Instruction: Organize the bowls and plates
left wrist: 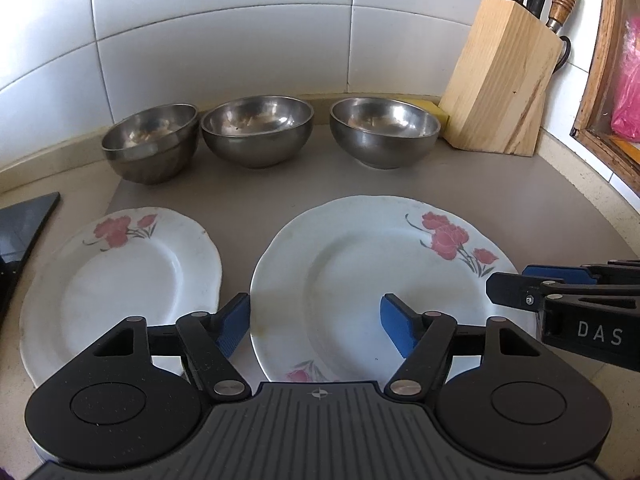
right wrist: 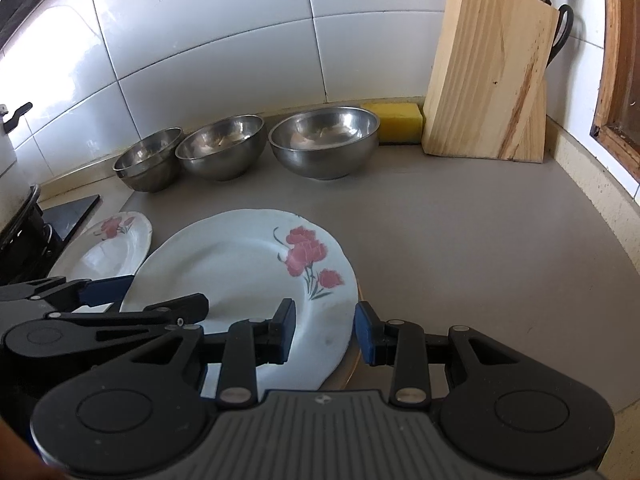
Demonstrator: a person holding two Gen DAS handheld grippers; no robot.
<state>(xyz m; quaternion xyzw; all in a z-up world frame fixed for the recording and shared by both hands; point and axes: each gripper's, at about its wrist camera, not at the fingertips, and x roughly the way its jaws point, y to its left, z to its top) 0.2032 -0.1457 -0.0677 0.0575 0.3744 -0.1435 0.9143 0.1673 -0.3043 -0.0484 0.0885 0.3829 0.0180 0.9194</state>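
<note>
A large white plate with red flowers (left wrist: 360, 264) lies on the grey mat, and a smaller matching plate (left wrist: 120, 280) lies to its left. My right gripper (right wrist: 325, 332) is shut on the large plate's right rim (right wrist: 348, 304), one pad on top and one outside the edge. That side looks slightly raised. My left gripper (left wrist: 316, 324) is open and straddles the large plate's left rim without pressing it. Along the tiled wall stand steel bowls: a stack of two (left wrist: 150, 140), a middle one (left wrist: 258, 128) and a right one (left wrist: 384, 132).
A wooden knife block (left wrist: 500, 80) stands at the back right with a yellow sponge (right wrist: 400, 120) beside it. A black hob (left wrist: 24, 224) borders the mat on the left. A wooden window frame (left wrist: 600, 120) runs along the right.
</note>
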